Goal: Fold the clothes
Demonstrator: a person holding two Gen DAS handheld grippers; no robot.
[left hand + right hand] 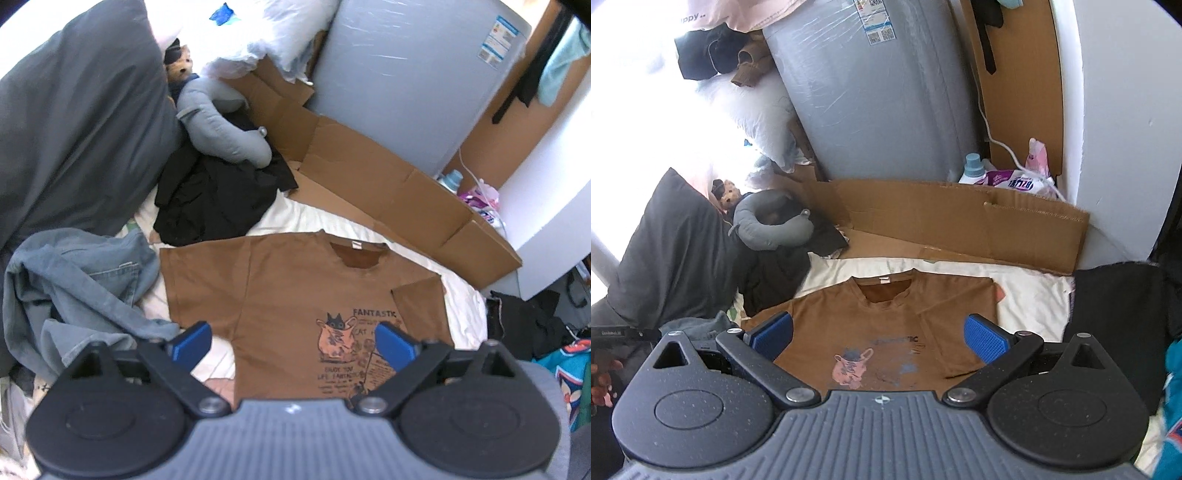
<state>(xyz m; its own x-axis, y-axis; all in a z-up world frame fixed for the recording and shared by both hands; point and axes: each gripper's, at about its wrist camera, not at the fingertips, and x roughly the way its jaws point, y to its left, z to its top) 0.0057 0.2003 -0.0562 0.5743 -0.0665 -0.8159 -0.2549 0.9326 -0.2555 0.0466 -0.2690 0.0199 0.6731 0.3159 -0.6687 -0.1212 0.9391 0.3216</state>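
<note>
Above brown T-shirt (295, 280) | left gripper (293, 341) spread | right gripper (879, 334) spread

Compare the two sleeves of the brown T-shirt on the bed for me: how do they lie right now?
On the brown T-shirt, the right-hand sleeve is folded in over the body, beside the cat print; the left-hand sleeve still lies spread out flat on the white sheet. The folded one ends within the shirt's outline; the spread one reaches toward the denim garment. Both lie smooth, and neither gripper, left or right, holds them.
</note>
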